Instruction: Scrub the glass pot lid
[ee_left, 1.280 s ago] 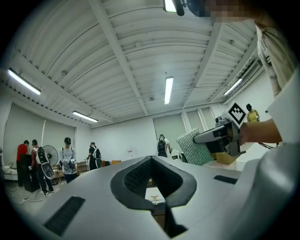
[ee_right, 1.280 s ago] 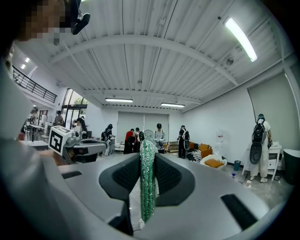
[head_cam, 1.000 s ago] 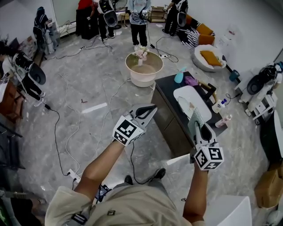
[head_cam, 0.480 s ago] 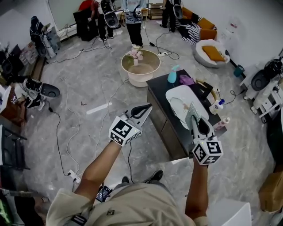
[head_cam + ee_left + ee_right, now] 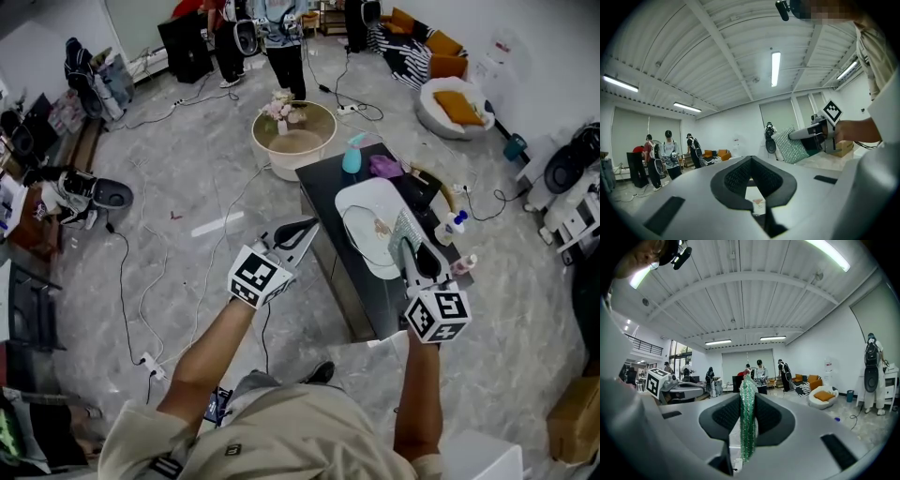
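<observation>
The glass pot lid (image 5: 364,240) lies flat in a white tray (image 5: 361,195) on a black table (image 5: 323,192), seen in the head view. My right gripper (image 5: 409,246) is shut on a green and silver scrub sponge (image 5: 404,231), held upright over the tray's right edge. In the right gripper view the sponge (image 5: 746,427) stands edge-on between the jaws of the right gripper (image 5: 746,397). My left gripper (image 5: 307,229) hovers left of the table, shut and holding nothing. Its own view shows the left gripper (image 5: 751,159) pointing up into the room, with the sponge (image 5: 790,145) beside it.
A teal bottle (image 5: 352,155) and a purple cloth (image 5: 384,167) sit at the table's far end. Small bottles (image 5: 456,223) stand at its right side. A round beige tub (image 5: 293,141) stands on the floor beyond. Cables (image 5: 131,309) cross the floor, and people stand at the back.
The table and tray have drawn nearer and further left in view. My right gripper with the sponge now sits over the tray's right edge. Both grippers keep their hold.
</observation>
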Available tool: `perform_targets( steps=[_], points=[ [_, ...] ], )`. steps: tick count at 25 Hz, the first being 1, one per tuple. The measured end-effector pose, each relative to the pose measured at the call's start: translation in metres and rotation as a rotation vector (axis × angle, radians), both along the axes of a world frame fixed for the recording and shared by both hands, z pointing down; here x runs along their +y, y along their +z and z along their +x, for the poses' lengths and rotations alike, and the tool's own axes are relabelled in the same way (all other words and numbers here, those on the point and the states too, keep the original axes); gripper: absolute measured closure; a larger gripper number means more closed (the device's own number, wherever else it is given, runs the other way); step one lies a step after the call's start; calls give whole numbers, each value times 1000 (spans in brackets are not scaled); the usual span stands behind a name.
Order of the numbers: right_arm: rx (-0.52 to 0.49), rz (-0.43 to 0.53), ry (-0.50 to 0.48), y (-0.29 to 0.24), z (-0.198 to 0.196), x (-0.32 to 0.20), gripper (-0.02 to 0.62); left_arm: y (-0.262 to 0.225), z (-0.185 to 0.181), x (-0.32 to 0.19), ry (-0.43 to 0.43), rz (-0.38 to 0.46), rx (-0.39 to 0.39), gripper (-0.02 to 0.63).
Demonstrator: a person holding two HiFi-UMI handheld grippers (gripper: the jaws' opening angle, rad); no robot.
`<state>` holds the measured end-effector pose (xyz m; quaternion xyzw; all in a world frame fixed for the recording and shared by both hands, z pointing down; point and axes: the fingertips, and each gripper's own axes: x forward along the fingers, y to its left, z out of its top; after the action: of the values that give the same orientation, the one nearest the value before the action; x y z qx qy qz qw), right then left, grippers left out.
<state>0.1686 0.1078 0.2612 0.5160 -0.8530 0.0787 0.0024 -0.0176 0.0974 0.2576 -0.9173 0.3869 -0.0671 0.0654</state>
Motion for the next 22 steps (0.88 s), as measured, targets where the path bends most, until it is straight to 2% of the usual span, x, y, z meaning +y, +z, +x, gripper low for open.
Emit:
perform_targets(
  steps=[7, 13, 22],
  points=[
    [-38, -14, 1, 7, 34, -9, 507, 1, 39, -10, 18, -11, -44, 592],
    [-64, -35, 43, 18, 60, -20, 508, 6, 66, -30, 60, -25, -56, 592],
    [-22, -48, 186, 23, 101, -40, 507, 12, 106, -89, 193, -46, 29, 592]
  ],
)
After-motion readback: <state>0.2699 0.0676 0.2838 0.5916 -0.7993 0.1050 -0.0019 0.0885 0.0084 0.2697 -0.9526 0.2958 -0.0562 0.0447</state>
